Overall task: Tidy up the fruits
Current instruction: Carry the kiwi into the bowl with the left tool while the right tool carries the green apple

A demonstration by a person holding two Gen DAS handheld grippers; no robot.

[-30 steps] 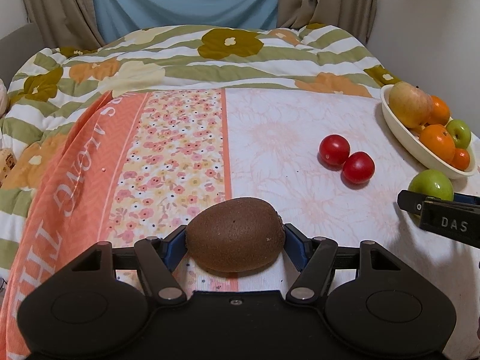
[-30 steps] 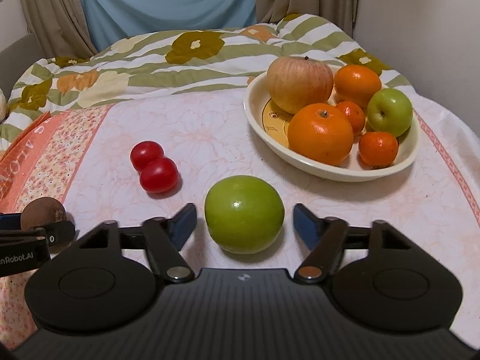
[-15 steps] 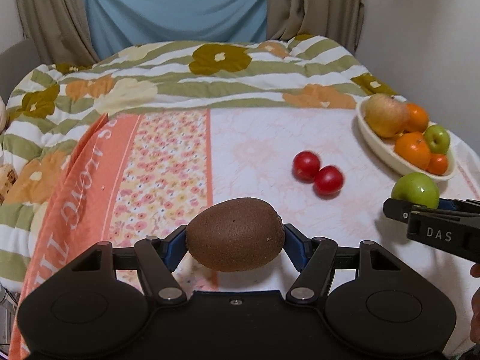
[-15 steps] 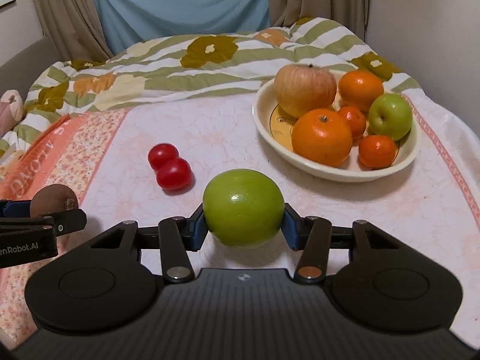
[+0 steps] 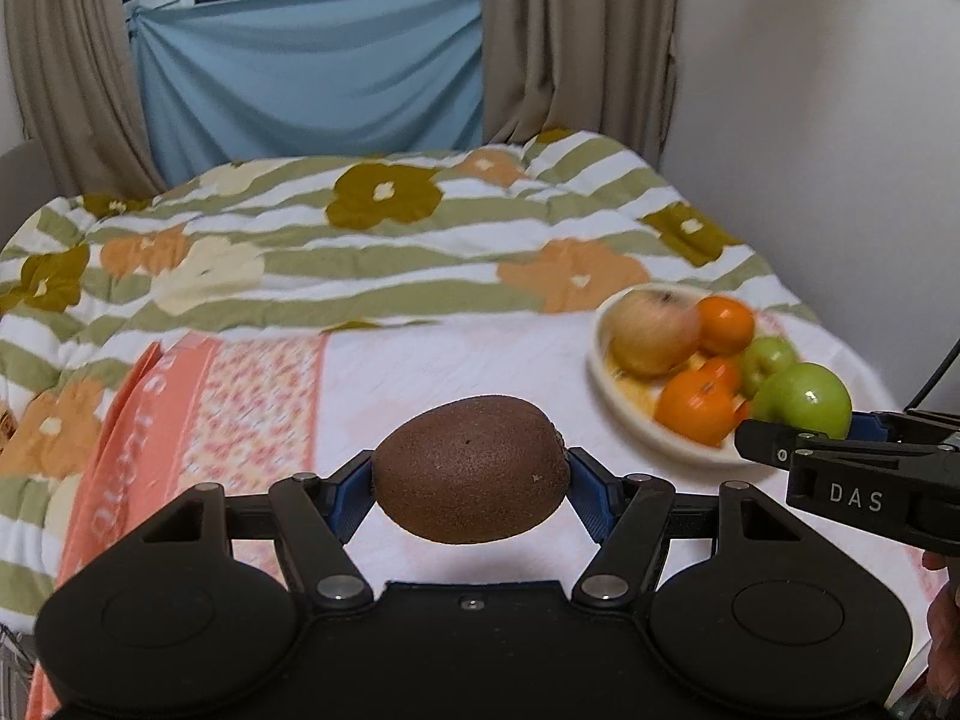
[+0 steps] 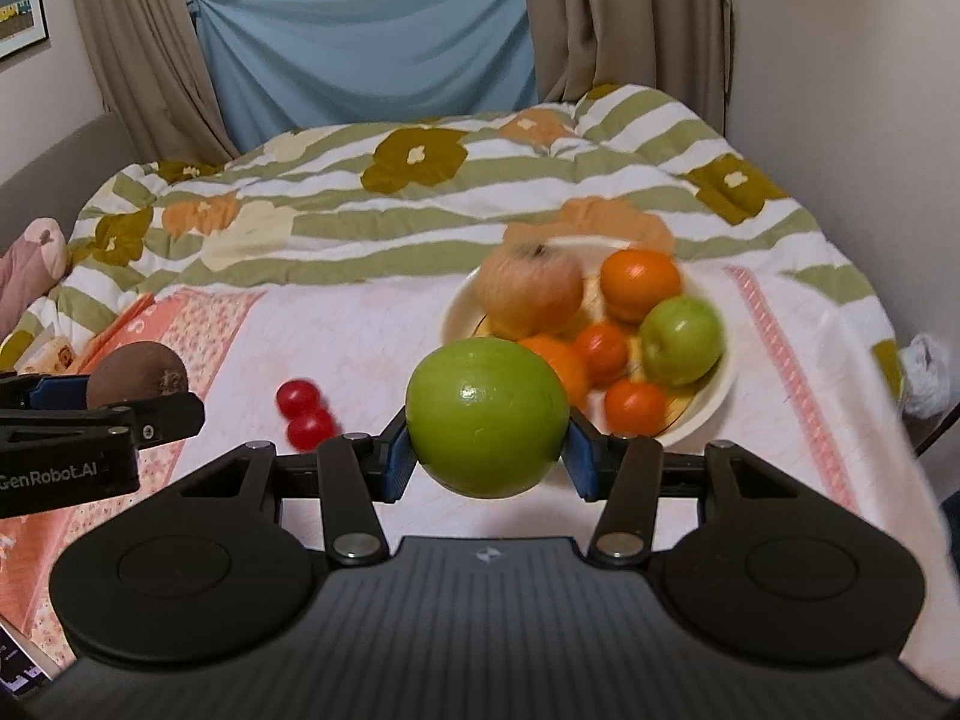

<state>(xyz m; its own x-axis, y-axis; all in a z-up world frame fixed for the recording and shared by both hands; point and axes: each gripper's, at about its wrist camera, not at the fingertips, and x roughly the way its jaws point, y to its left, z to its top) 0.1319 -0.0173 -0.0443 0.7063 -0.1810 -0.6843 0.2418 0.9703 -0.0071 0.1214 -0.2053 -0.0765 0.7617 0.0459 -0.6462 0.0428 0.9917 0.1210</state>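
My left gripper (image 5: 471, 483) is shut on a brown kiwi (image 5: 471, 468) and holds it above the bed. My right gripper (image 6: 487, 450) is shut on a green apple (image 6: 487, 417), lifted above the cloth just in front of the cream bowl (image 6: 714, 402). The bowl holds a large pale apple (image 6: 531, 288), several oranges and a small green apple (image 6: 681, 339). Two red tomatoes (image 6: 303, 414) lie on the cloth left of the bowl. In the left wrist view the bowl (image 5: 606, 372) is at the right, with the held green apple (image 5: 804, 399) before it.
The bed is covered by a flowered striped quilt (image 5: 360, 240) and a pink-and-orange cloth (image 5: 252, 384). A wall (image 5: 828, 120) stands close on the right. Curtains and a blue sheet (image 5: 312, 66) hang behind. A white crumpled object (image 6: 927, 372) lies off the bed's right edge.
My right gripper closed on the green apple and lifted it off the cloth. Both grippers have risen with their fruit and moved toward the bowl.
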